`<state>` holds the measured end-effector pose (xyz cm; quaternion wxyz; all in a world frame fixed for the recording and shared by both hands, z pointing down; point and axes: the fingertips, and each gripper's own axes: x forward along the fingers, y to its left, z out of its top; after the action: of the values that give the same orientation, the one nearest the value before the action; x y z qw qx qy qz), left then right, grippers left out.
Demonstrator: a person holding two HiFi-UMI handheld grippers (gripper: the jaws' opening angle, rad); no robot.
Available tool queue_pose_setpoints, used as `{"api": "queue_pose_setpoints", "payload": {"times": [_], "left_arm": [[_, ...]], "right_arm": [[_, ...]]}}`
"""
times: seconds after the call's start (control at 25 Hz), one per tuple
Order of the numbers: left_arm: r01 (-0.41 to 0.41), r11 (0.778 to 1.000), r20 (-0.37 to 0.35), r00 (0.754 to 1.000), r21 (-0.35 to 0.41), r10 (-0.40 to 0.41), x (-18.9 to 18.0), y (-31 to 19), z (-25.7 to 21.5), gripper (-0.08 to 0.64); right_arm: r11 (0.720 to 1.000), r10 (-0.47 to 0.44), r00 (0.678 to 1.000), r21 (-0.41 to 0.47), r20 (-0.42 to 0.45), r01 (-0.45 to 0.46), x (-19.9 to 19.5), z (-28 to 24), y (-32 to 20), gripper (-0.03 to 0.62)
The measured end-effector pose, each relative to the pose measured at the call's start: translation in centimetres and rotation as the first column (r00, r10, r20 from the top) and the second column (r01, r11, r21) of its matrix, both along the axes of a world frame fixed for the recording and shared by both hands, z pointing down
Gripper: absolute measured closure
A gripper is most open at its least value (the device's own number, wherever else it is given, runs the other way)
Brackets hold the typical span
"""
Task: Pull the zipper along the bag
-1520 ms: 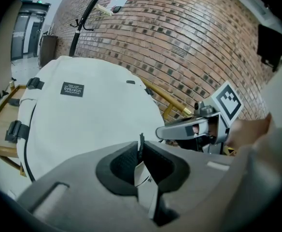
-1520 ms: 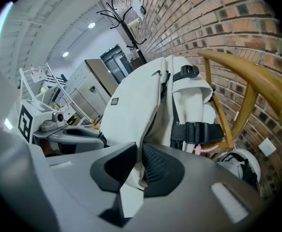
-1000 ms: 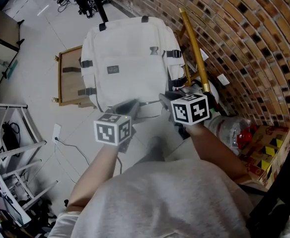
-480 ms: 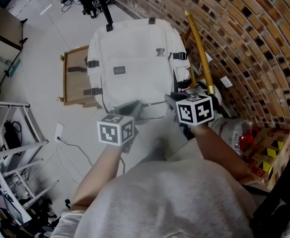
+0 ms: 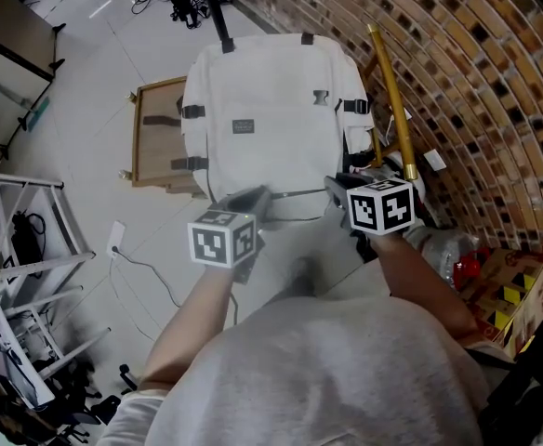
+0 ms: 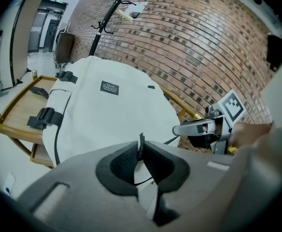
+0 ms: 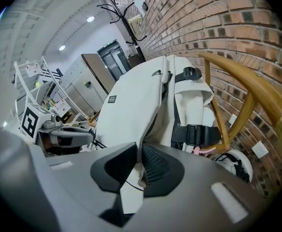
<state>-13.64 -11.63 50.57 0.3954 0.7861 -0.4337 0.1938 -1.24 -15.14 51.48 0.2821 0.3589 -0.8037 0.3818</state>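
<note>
The white bag (image 5: pixel 271 128), upper middle of the head view on a wooden chair (image 5: pixel 151 151), looks soft and light, so it will likely sag unless held taut. The left tongs (image 6: pixel 140 150) pinch the thin dark zipper pull (image 6: pixel 141 140), and the right tongs (image 7: pixel 141 154) clamp the bag's fabric edge. A brick wall (image 5: pixel 476 82) crowds the right side.

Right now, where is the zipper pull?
In the left gripper view, the zipper pull is pinched between the jaws of the left gripper, at the near edge of the white bag.
</note>
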Motion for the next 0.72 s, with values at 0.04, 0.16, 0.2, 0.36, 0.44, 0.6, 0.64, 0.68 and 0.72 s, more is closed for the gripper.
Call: {"api": "queue_pose_setpoints", "payload": {"times": [0.04,0.16,0.2,0.36,0.44,0.6,0.64,0.68,0.72], "left_arm": [[0.002,1.0,0.0,1.0,0.002,-0.002,0.0,0.0,0.0,0.523],[0.01,1.0,-0.001,1.0,0.002,-0.01,0.0,0.2,0.0,0.523],[0.015,1.0,0.0,1.0,0.002,-0.015,-0.2,0.3,0.0,0.523],[0.024,1.0,-0.005,1.0,-0.001,-0.024,-0.7,0.3,0.0,0.523],[0.025,1.0,0.002,1.0,0.004,-0.025,-0.7,0.2,-0.1,0.523],[0.042,0.999,0.008,0.999,0.001,-0.042,-1.4,0.2,0.0,0.523],[0.043,0.999,0.008,0.999,-0.001,-0.043,-1.5,0.2,0.0,0.523],[0.044,0.999,0.009,0.999,-0.002,-0.044,-1.6,0.2,0.0,0.523],[0.045,0.999,0.01,0.999,-0.003,-0.045,-1.6,0.2,0.0,0.523]], "right_arm": [[1.0,-0.001,1.0,0.0,0.001,0.001,0.0,0.0,0.0,0.552],[1.0,-0.007,1.0,0.0,0.002,0.007,0.0,0.0,0.0,0.552],[1.0,-0.006,1.0,-0.001,-0.002,0.006,0.1,0.1,0.1,0.552],[1.0,-0.007,1.0,-0.001,0.0,0.007,0.0,0.1,0.0,0.552],[1.0,-0.008,1.0,0.001,-0.003,0.008,0.0,0.1,0.0,0.552],[1.0,-0.004,1.0,0.002,-0.016,0.004,0.4,0.4,-0.3,0.552],[1.0,-0.004,1.0,0.001,-0.013,0.004,0.4,0.4,-0.4,0.552],[1.0,-0.005,1.0,0.001,-0.009,0.005,0.4,0.4,-0.4,0.552],[1.0,-0.006,1.0,0.002,-0.006,0.006,0.3,0.4,-0.4,0.552]]}}
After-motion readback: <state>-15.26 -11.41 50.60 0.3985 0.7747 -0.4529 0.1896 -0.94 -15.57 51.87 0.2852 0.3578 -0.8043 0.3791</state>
